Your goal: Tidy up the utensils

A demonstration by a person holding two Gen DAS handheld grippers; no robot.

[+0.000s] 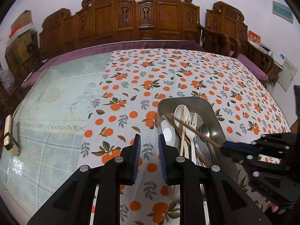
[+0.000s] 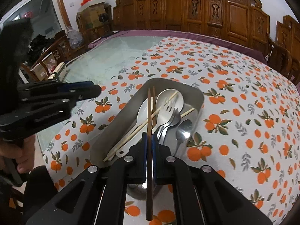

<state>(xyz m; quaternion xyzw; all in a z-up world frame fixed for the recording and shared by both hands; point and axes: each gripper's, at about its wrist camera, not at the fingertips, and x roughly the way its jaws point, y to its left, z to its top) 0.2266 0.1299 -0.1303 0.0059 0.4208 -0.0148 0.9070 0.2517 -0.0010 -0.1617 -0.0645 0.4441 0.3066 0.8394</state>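
Blue-padded jaws of the right gripper (image 2: 148, 140) are clamping a dark brown chopstick (image 2: 149, 112), which is running straight out between them and reaching over the metal tray (image 2: 131, 101). Its far tip is hanging above the utensils lying in that tray: two pale chopsticks (image 2: 138, 126), a white spoon (image 2: 169, 98), a white fork (image 2: 165, 115), a metal fork (image 2: 173, 119) and a metal spoon (image 2: 184, 129), with a second brown chopstick (image 2: 154, 101) lying just beside the held one. Off to the tray's left, the left gripper (image 1: 149, 146) is hovering over the orange-print tablecloth (image 1: 187, 71), its jaws standing slightly apart with nothing between them. Glass tabletop (image 1: 56, 93) is showing bare beyond the cloth's edge, and a carved wooden bench (image 1: 131, 18) is standing behind.
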